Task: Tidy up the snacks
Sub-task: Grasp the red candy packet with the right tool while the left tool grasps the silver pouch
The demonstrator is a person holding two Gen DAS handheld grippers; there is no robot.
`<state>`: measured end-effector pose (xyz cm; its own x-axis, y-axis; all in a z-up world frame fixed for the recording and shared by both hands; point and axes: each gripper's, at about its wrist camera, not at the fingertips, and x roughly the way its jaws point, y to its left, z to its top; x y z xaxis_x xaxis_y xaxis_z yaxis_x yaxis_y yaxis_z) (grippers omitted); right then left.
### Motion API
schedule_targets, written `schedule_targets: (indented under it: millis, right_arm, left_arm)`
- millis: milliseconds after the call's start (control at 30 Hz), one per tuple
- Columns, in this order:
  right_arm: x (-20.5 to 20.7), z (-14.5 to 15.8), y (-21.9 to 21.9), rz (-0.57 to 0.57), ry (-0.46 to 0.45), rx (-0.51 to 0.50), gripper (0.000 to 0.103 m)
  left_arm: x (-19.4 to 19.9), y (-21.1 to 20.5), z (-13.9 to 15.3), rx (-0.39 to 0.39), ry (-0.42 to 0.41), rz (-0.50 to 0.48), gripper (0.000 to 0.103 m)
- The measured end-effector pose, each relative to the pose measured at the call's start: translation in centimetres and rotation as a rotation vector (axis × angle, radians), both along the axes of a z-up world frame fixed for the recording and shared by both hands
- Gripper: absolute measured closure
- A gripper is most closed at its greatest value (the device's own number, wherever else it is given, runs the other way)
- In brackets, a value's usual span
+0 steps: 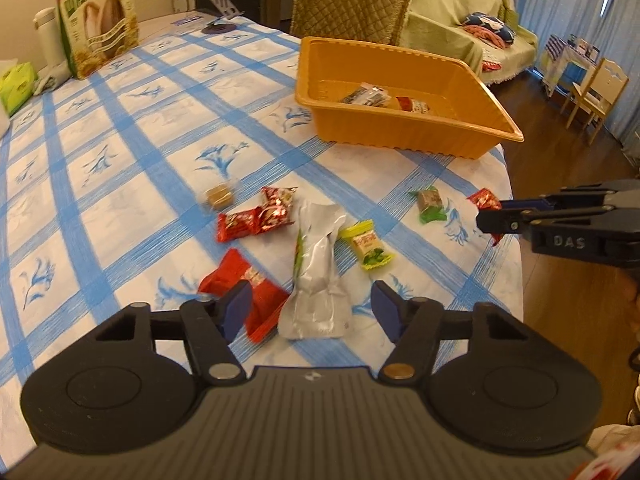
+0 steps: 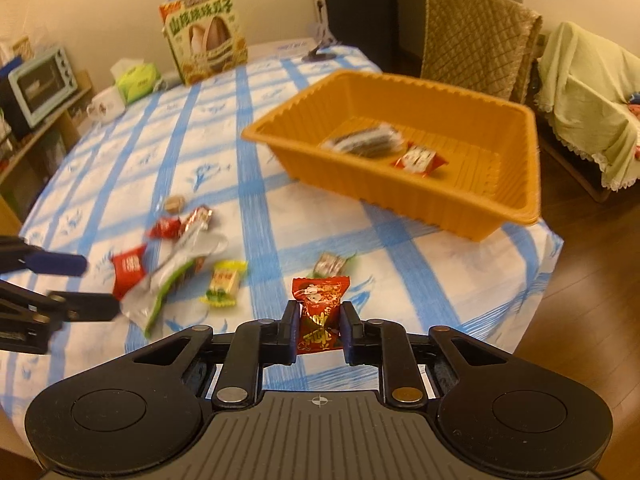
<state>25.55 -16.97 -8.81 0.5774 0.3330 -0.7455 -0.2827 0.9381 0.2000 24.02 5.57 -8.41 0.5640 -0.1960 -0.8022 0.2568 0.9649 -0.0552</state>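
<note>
Your right gripper (image 2: 319, 330) is clamped on a red candy (image 2: 319, 312), lifted just off the near edge of the table (image 1: 120, 128); your left gripper (image 1: 310, 312) stands part open, straddling a silver pouch (image 1: 316, 276) without pressing it. The orange tray (image 2: 516, 184) sits far right on the blue-checked cloth and holds a dark packet (image 2: 368, 140) and a red-and-white sweet (image 2: 418, 160). You look to be mid-sort: carry the red candy to the tray, and squeeze the pouch before lifting. Loose sweets lie between, among them a yellow-green one (image 1: 368, 244). The tall box (image 1: 98, 20) far left bears large Chinese characters; the gripper body reads "DAS".
</note>
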Motion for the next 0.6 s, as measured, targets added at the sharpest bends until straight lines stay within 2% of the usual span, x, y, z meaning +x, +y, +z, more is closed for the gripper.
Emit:
schedule_targets:
  millis: [67, 167, 467, 600]
  right_arm:
    - [-0.1, 0.5, -0.6, -0.014, -0.007, 0.009, 0.082]
    - [-0.2, 1.1, -1.5, -0.034, -0.012, 0.022, 0.082]
    - [-0.7, 1.8, -3.8, -0.089, -0.014, 0.040, 0.082]
    - [-0.7, 1.9, -4.6, -0.102, -0.012, 0.043, 0.082]
  left_arm:
    - [0.8, -0.6, -0.2, 0.006, -0.003, -0.017, 0.043]
    - [1.9, -1.2, -0.7, 0.021, 0.003, -0.036, 0.049]
    - [4.6, -1.7, -2.7, 0.047, 0.057, -0.036, 0.059]
    - [5.3, -2.0, -3.3, 0.051, 0.078, -0.035, 0.067]
